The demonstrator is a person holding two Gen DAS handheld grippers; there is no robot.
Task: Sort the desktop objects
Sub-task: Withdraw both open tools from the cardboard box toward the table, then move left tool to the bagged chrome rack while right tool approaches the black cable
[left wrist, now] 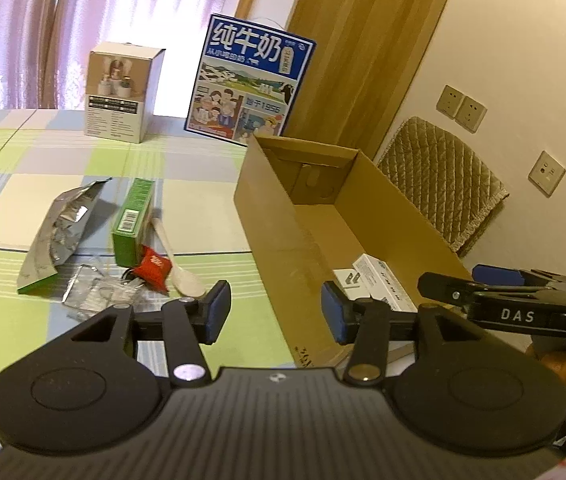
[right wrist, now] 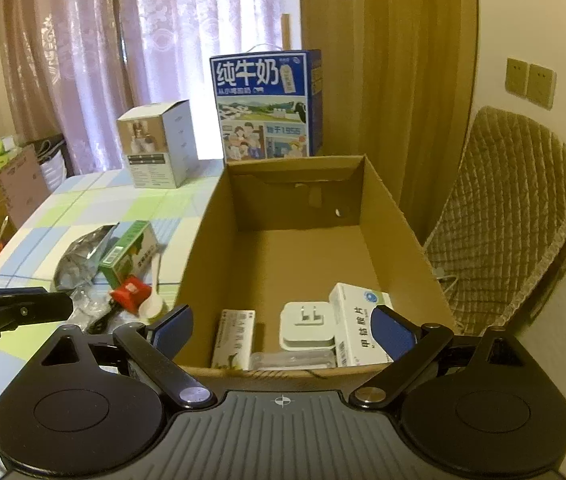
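Note:
An open cardboard box (left wrist: 283, 240) (right wrist: 203, 240) stands on the checked tablecloth. Inside it lie a white medicine box (right wrist: 357, 324) (left wrist: 383, 284), a white plug adapter (right wrist: 307, 326) (left wrist: 349, 282), a small pale carton (right wrist: 233, 338) and a clear packet (right wrist: 295, 360). Left of the box sit a silver foil bag (left wrist: 55, 232), a green box (left wrist: 133, 220) (right wrist: 129, 250), a white spoon (left wrist: 175, 260) (right wrist: 155, 300), a red pouch (left wrist: 155, 268) (right wrist: 131, 294) and clear wrappers (left wrist: 95, 292). My left gripper (left wrist: 277, 312) is open over the box's near left wall. My right gripper (right wrist: 283, 332) is open at the box's near edge, empty.
A blue milk carton (left wrist: 249, 80) (right wrist: 267, 104) and a white product box (left wrist: 123, 92) (right wrist: 159, 144) stand at the back of the table. A padded chair (left wrist: 443, 184) (right wrist: 515, 224) is to the right of the cardboard box. Curtains hang behind.

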